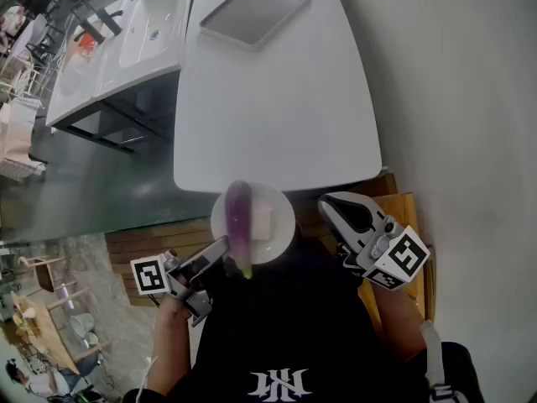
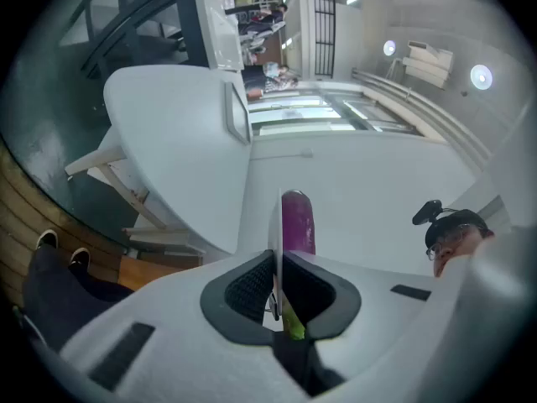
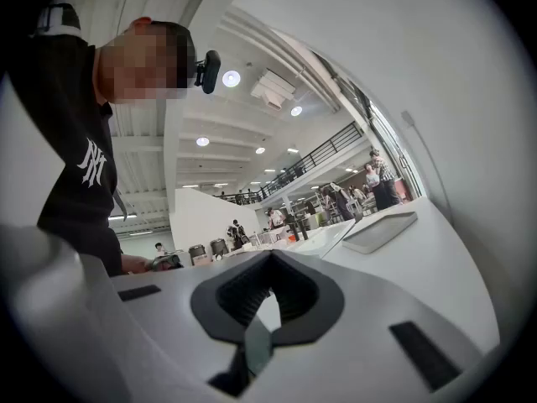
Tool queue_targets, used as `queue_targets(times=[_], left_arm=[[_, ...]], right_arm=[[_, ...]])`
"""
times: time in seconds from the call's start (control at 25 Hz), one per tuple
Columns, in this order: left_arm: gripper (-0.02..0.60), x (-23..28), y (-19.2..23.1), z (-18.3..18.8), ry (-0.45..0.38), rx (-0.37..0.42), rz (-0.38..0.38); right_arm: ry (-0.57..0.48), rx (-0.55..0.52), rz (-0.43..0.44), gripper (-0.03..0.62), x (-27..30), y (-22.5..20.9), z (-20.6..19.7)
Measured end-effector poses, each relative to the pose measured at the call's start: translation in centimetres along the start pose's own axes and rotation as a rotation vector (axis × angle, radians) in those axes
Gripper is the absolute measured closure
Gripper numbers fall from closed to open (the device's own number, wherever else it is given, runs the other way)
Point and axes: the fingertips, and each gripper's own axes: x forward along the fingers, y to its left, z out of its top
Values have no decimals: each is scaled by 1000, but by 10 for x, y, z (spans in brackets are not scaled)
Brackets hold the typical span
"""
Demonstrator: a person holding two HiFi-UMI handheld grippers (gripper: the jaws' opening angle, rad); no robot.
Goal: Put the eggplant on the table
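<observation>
A long purple eggplant (image 1: 239, 217) with a green stem lies on a small white plate (image 1: 275, 225). The plate hangs just short of the near edge of the white table (image 1: 277, 99), in front of the person's body. My left gripper (image 1: 220, 254) is shut on the plate's near rim. In the left gripper view the plate (image 2: 278, 221) stands edge-on between the jaws of the left gripper (image 2: 278, 285), with the eggplant (image 2: 297, 221) just beyond. My right gripper (image 1: 331, 204) floats to the plate's right, shut and empty; the right gripper (image 3: 267, 300) has nothing between its pads.
A grey tray (image 1: 254, 11) lies at the table's far end. A white sink unit (image 1: 151, 23) stands to the far left. Wooden boards (image 1: 151, 242) run under the plate, and a wooden seat (image 1: 411, 212) is at the right. A pale wall lies to the right.
</observation>
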Motion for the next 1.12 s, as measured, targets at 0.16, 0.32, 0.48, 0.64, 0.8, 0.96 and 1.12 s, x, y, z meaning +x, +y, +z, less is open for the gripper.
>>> queue_targets(times=[0.16, 0.32, 0.48, 0.64, 0.8, 0.96, 1.12], left_arm=[[561, -12, -4, -2, 16, 4, 6], [560, -23, -6, -3, 9, 10, 7], [560, -31, -3, -1, 1, 26, 4], [561, -31, -5, -2, 0, 40, -9], [560, -27, -14, -5, -6, 56, -11], [560, -26, -19, -4, -11, 60, -10], [560, -23, -21, -4, -20, 48, -5]], right_arm=[[-17, 0, -22, 591, 2, 9, 1], [-15, -10, -25, 591, 5, 14, 0], [-14, 2, -21, 591, 11, 14, -8], [-39, 56, 1, 589, 14, 15, -8], [-56, 95, 30, 588, 11, 15, 1], [-30, 129, 39, 487, 12, 12, -4], [-11, 176, 65, 479, 14, 13, -9]])
